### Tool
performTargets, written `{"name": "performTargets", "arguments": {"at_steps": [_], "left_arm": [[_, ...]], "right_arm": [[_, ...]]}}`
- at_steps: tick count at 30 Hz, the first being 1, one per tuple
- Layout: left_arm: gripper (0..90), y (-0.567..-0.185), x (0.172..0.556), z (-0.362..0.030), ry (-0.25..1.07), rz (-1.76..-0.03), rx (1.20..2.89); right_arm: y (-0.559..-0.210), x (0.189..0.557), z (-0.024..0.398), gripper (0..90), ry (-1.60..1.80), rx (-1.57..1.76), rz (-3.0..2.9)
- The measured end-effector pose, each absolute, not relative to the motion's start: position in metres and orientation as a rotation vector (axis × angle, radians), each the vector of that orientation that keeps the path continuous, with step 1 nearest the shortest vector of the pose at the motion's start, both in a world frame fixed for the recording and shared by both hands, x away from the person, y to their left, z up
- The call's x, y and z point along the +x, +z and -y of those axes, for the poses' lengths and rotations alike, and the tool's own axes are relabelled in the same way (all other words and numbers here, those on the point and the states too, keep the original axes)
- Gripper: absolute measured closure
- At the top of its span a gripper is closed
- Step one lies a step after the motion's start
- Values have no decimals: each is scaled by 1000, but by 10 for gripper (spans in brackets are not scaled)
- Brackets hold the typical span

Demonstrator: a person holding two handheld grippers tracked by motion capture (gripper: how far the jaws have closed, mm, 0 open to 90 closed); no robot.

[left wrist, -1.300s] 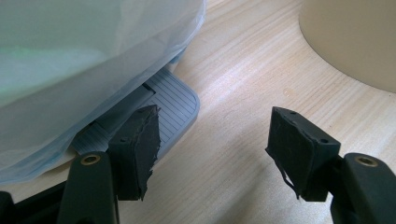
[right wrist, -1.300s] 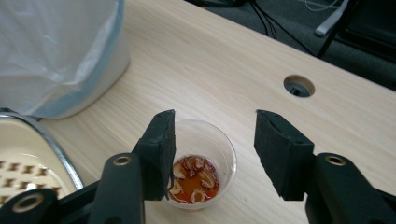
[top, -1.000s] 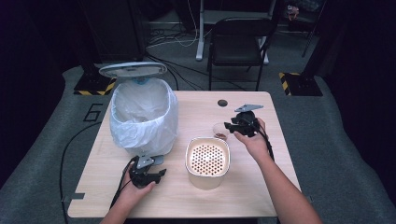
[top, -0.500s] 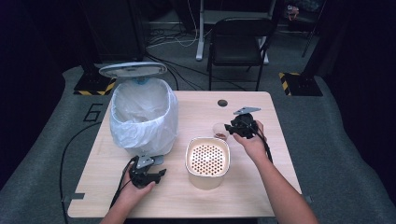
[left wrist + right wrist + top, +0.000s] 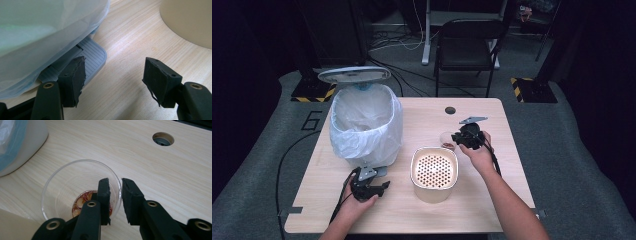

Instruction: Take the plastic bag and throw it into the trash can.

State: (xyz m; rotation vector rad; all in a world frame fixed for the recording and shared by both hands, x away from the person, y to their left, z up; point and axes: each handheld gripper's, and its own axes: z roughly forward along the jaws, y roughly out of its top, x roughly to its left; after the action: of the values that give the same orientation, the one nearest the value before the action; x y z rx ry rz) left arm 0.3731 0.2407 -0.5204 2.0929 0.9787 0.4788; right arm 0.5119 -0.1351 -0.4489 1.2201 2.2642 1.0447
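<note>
Since a second ago the right tool has barely shifted at centre right of the high view, and its jaws have just been closing on the rim of the clear plastic cup: one jaw inside, one outside, narrow gap, pinching the wall. Reddish residue lies in the cup's bottom. The cup stands on the surface just right of the cream perforated container. Lower left, the left tool gapes wide, holding nothing, beside the lined bin's pedal.
</note>
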Motion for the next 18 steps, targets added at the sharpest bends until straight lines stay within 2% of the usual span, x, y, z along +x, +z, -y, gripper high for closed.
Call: {"name": "performTargets", "arguments": {"at_steps": [3,18], "left_arm": [[341,-521,373,-241,480,-978,2093],[341,-521,373,-240,482,-977,2094]], "right_arm": [[-448,512,134,820,1051,1230,-2267],[-440,506,145,846,1068,1285,-2322]]}}
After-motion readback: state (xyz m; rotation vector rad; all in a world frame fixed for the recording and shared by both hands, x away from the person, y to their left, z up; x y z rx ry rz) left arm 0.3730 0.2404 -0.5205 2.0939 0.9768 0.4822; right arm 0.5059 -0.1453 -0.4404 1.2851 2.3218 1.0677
